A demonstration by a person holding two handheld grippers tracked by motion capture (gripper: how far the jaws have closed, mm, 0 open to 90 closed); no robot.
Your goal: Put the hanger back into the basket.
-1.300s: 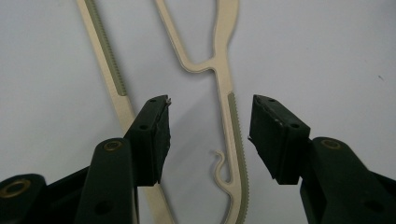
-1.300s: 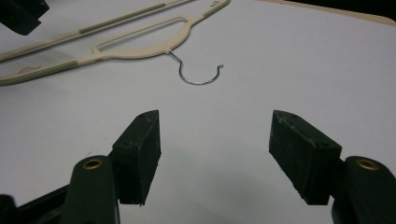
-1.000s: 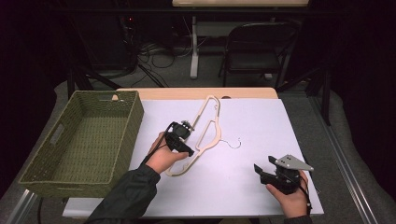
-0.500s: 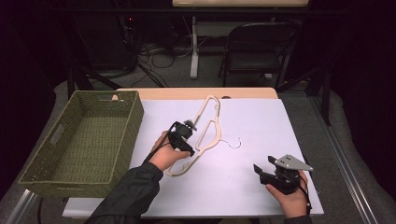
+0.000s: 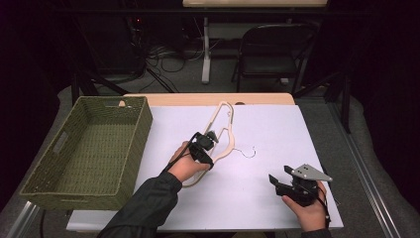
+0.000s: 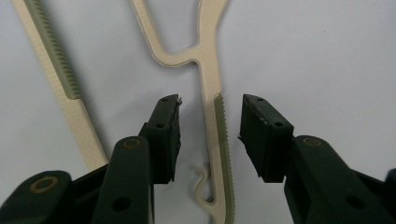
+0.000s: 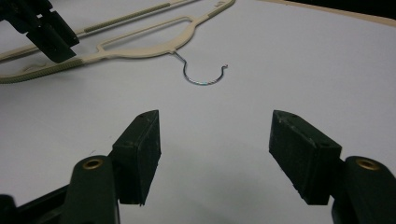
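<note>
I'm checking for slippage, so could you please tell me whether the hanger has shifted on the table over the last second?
No. The hanger lies at the same spot and angle relative to the basket and the table's far edge.

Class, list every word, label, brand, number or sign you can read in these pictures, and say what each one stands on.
None can be read: no lettering shows on the hanger, the basket, the table, the left gripper or the right gripper.
A small raised mark near the hanger's far end in the right gripper view is too blurred to read.
</note>
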